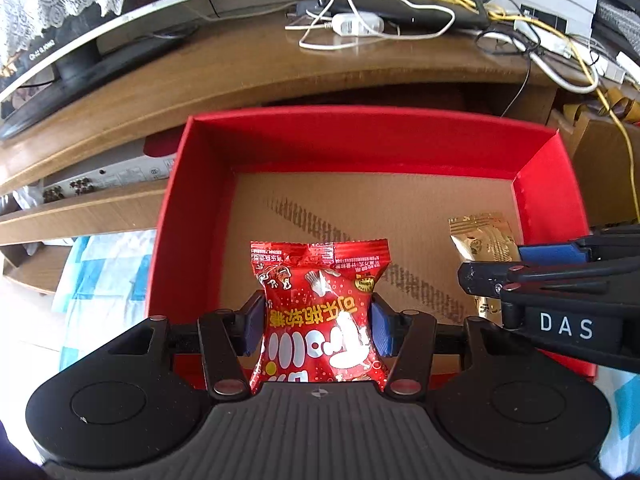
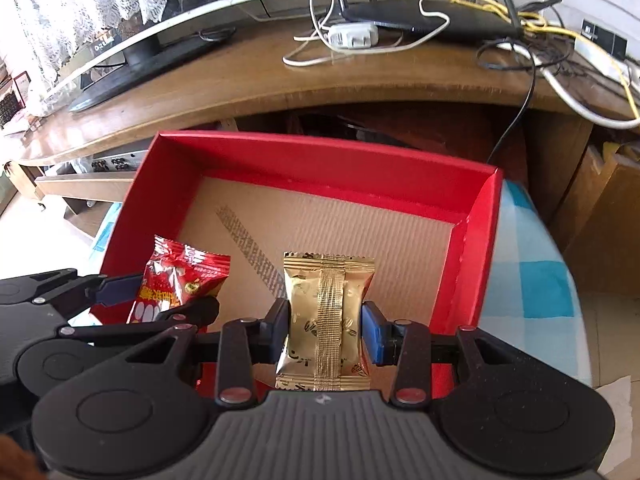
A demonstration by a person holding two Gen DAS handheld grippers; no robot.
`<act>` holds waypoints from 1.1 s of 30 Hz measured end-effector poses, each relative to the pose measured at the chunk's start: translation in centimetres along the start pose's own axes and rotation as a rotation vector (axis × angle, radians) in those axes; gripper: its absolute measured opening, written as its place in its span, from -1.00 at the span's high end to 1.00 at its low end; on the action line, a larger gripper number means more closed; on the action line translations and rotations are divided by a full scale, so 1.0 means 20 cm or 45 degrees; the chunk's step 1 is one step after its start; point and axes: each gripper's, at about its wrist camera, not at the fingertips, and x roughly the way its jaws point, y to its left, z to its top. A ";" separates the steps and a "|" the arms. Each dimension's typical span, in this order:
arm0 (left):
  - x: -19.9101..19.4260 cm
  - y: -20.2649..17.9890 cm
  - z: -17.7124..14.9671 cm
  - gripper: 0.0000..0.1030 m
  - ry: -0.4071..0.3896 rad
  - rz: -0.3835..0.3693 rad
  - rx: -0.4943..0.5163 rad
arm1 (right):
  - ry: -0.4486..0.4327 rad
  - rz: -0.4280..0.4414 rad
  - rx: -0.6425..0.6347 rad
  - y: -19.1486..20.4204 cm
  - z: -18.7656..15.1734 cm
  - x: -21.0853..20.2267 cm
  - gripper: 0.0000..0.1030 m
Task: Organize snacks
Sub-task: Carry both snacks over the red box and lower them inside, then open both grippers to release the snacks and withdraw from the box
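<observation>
My left gripper (image 1: 318, 326) is shut on a red snack packet (image 1: 320, 312) with white lettering, held over the near part of a red box (image 1: 360, 136) with a bare cardboard floor. My right gripper (image 2: 326, 330) is shut on a gold snack packet (image 2: 326, 316), also over the box's near edge. From the left wrist, the right gripper (image 1: 492, 266) enters from the right with the gold packet (image 1: 482, 240) in its pads. From the right wrist, the left gripper (image 2: 160, 296) and its red packet (image 2: 180, 280) show at left. The red box (image 2: 320, 160) holds nothing else.
The box rests on a blue-and-white checked cloth (image 2: 532, 280). Behind it stands a wooden TV stand (image 1: 260, 72) with a TV base (image 1: 80, 76), a black router (image 1: 420, 8), a white charger (image 1: 356, 24) and tangled cables (image 1: 560, 48). Cardboard boxes (image 2: 600, 220) stand at right.
</observation>
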 end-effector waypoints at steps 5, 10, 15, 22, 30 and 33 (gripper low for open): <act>0.06 0.00 -0.02 -0.16 0.025 0.010 -0.004 | 0.024 -0.005 -0.012 0.01 -0.01 0.07 -0.07; 0.09 0.00 -0.03 -0.16 0.033 0.026 0.004 | 0.030 -0.004 -0.023 0.00 -0.02 0.10 -0.07; 0.11 0.00 -0.04 -0.17 0.059 0.034 0.010 | 0.050 -0.013 -0.034 0.01 -0.03 0.12 -0.08; 0.08 0.04 -0.04 -0.46 0.058 0.039 -0.024 | 0.038 -0.017 -0.021 -0.01 -0.02 0.10 -0.30; -0.04 0.10 -0.05 -0.56 0.043 0.017 -0.063 | 0.016 -0.003 -0.039 0.03 -0.04 0.00 -0.32; -0.10 0.14 -0.07 -0.56 0.044 0.014 -0.084 | 0.022 -0.004 -0.041 0.05 -0.07 -0.05 -0.32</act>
